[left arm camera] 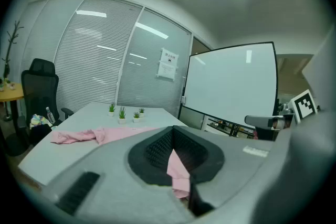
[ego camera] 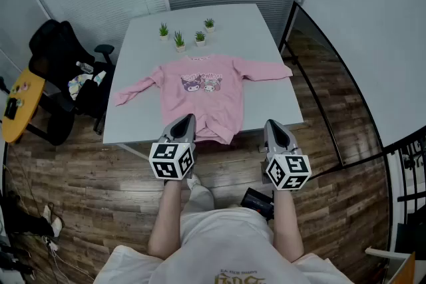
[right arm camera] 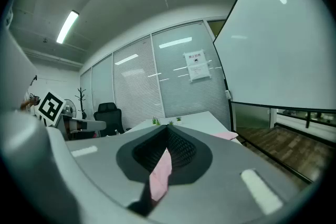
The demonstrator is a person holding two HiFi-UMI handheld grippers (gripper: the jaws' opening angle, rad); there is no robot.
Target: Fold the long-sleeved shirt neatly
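Long-sleeved shirt is lying spread face-up on the white surface, its hem hanging at the near edge.
The left claw and right claw are both pinching shut on pink cloth. For a neat fold they should be lifting together, keeping level and taut, and carrying the hem toward the collar, stopping short of the potted plants.

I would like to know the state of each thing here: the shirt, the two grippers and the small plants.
shirt: spread flat on the table, front up, sleeves out, not folded.
left gripper: jaws shut on the shirt's pink cloth.
right gripper: jaws shut on pink cloth too.
potted plants: four, upright, beyond the collar.
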